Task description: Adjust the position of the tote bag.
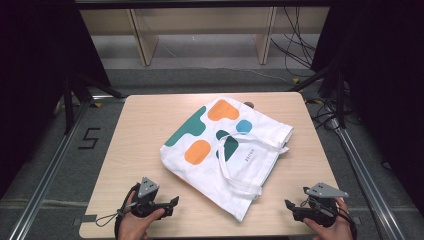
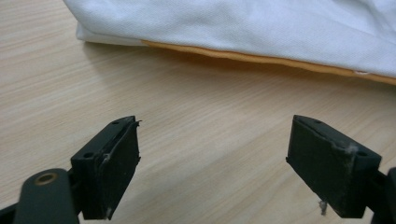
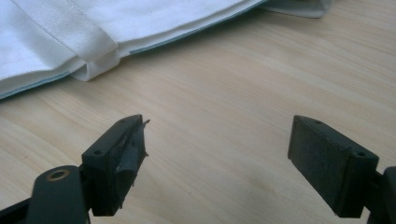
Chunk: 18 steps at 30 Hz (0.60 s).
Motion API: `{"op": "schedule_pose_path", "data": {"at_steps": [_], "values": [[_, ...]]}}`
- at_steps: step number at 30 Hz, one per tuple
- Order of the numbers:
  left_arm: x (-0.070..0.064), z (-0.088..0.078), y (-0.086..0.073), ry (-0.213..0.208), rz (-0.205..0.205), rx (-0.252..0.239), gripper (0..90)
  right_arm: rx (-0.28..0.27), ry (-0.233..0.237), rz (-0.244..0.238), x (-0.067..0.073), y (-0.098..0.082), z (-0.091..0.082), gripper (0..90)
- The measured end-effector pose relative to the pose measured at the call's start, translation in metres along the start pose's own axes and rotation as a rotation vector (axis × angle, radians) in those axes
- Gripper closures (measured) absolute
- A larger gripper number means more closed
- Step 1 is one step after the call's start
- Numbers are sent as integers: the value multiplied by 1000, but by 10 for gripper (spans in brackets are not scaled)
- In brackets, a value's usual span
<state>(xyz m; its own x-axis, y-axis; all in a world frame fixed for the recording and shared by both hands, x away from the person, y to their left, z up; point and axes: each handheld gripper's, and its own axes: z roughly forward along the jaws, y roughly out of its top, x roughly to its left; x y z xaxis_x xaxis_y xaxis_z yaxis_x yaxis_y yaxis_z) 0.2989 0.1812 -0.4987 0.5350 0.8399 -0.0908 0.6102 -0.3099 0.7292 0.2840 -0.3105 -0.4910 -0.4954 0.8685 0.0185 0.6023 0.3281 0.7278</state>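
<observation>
**Tote bag flat, both grippers wide & empty**

Lying mid-table, tilted: white tote bag (image 1: 227, 152) w/ coloured blobs, handles (image 1: 239, 167) flopped across the near half. Left gripper (image 1: 171, 206) & right gripper (image 1: 291, 208) near the front edge, jaws spread wide, nothing between. Prob. light, soft, limp cloth; will sag & fold. Best pinched at a handle or a hemmed corner.

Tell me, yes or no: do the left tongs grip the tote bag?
No: the left tongs stand open over bare table, short of the tote bag.
</observation>
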Motion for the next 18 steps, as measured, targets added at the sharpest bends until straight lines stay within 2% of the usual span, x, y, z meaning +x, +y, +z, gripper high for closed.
{"op": "schedule_pose_path", "data": {"at_steps": [1,2,3,4,5,6,7,8,9,10,11,12,13,14,17,18], "values": [[-4,3,0,4,-39,-39,166,-1,14,-7,-1,0,1,199],[-5,4,0,3,-43,-41,166,-2,8,-12,-1,0,1,200],[-5,4,1,-6,-41,-37,166,-2,9,15,1,-1,1,202],[-6,5,1,-4,-52,-39,166,0,9,19,1,-1,1,204],[-6,6,1,-14,-46,-40,166,0,9,19,1,-1,1,204],[-7,6,2,-20,-54,-27,167,0,-1,21,1,-1,1,206],[-9,7,1,-25,-58,-39,172,1,12,-11,-1,0,2,206],[-10,8,1,-28,-57,-36,184,2,0,-39,-3,-1,2,206],[-13,8,1,-42,-59,-37,195,7,13,-17,-2,0,2,206],[-14,9,2,-51,-27,-31,200,7,13,-18,-2,0,2,206],[-17,10,2,-59,-38,-36,207,0,6,-36,-3,-1,3,206],[-20,11,3,-62,-40,-37,219,7,11,-18,-2,0,2,206],[-21,11,3,-81,-19,-30,231,6,8,-17,-2,0,2,206],[-24,13,4,-90,-32,-33,237,7,8,-17,-2,0,2,207],[-32,16,6,-118,-27,-42,261,6,10,-16,-2,0,2,207],[-34,16,7,-124,-10,-41,264,6,9,-18,-2,0,2,209]]}}
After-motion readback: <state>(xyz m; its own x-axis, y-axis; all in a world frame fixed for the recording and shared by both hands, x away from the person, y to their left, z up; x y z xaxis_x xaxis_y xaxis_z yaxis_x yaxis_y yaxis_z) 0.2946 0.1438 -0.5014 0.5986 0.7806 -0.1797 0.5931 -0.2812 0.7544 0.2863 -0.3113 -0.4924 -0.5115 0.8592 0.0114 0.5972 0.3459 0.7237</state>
